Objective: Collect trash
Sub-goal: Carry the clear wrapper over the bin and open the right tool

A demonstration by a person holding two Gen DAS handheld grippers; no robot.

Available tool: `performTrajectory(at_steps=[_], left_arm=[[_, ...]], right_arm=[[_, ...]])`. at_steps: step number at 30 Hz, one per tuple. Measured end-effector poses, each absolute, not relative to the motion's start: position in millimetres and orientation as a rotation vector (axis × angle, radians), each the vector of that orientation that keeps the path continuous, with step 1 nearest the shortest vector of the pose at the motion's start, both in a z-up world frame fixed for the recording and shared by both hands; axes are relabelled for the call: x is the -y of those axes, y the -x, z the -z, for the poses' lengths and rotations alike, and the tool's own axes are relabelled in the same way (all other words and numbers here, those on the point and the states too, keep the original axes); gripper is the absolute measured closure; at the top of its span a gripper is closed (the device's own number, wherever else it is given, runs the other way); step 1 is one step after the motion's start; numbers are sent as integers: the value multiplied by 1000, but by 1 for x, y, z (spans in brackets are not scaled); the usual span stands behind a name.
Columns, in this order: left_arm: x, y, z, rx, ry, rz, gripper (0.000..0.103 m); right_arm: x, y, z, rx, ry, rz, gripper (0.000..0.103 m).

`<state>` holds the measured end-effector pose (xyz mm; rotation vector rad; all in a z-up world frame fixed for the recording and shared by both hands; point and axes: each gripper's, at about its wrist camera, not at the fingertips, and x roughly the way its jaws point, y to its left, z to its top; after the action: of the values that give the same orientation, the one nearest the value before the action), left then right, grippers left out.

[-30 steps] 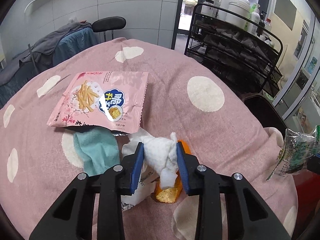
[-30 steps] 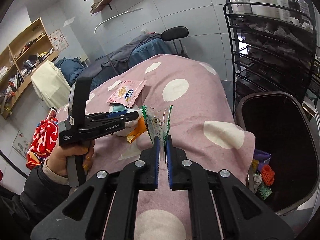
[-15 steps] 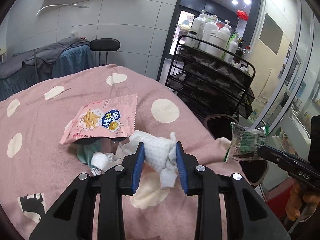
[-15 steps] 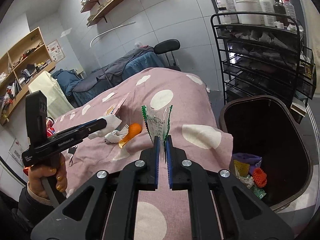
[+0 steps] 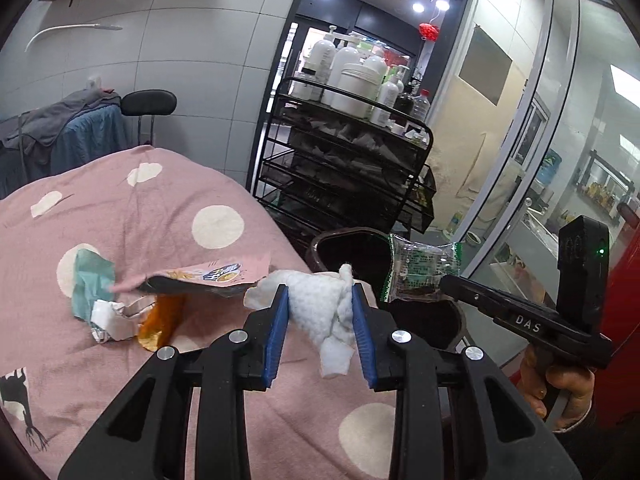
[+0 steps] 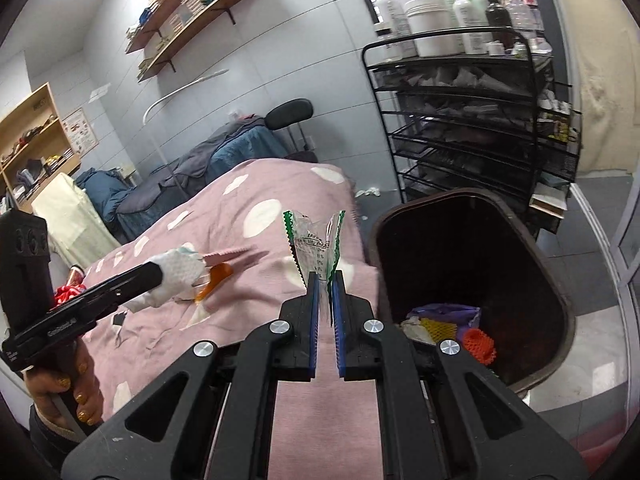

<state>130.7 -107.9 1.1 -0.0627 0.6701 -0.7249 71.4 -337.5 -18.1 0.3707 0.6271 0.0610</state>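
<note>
My left gripper (image 5: 319, 304) is shut on a crumpled white tissue (image 5: 320, 304), held above the pink spotted bedcover (image 5: 160, 208); it also shows in the right wrist view (image 6: 176, 272). My right gripper (image 6: 324, 280) is shut on a clear wrapper with green edges (image 6: 314, 242), held near the bed's edge beside the dark trash bin (image 6: 472, 256). In the left wrist view the wrapper (image 5: 424, 268) hangs over the bin (image 5: 352, 248). On the bed lie a pink snack bag (image 5: 208, 276), an orange wrapper (image 5: 160, 320), a teal cloth (image 5: 90, 280) and crumpled foil (image 5: 110, 320).
The bin holds purple, yellow and orange trash (image 6: 452, 324). A black wire rack (image 6: 472, 120) with white bottles stands behind the bin. A chair draped with clothes (image 5: 80, 128) stands behind the bed. A glass door (image 5: 560, 160) is at the right.
Both grippers have lifted and swung right toward the bin with their trash. The bin now fills more of the right wrist view; the bed's trash pile has slid left in the left view.
</note>
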Motion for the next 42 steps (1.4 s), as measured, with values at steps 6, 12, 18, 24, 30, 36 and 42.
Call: performTrajectory(at_steps=[6,12,18,24,30,36,42], left_arm=[[138,-121,-5,-657,28,792,72],[159,-116,-4,-656,8,839,72],[174,-115,-1,-681,16,878,72],[168,-112,6,-695,5,856,72],[123,-109,10,-672,-78,680,72],[39,-133,28,-799,37,443,72],[26,-104,11,-707,20,432,72]], right_arm=[[366,-65,26,-628,-390,25,95],[389,-66,42,-654,-398,100,95],[410,-81,70,-721,-423,171,95],[419,-89,95,-779,-438,204,95],[422,-89,102,-790,-452,195,95],[415,-89,97,-776,-450,174,95],[404,-91,90,-766,-435,148,95]])
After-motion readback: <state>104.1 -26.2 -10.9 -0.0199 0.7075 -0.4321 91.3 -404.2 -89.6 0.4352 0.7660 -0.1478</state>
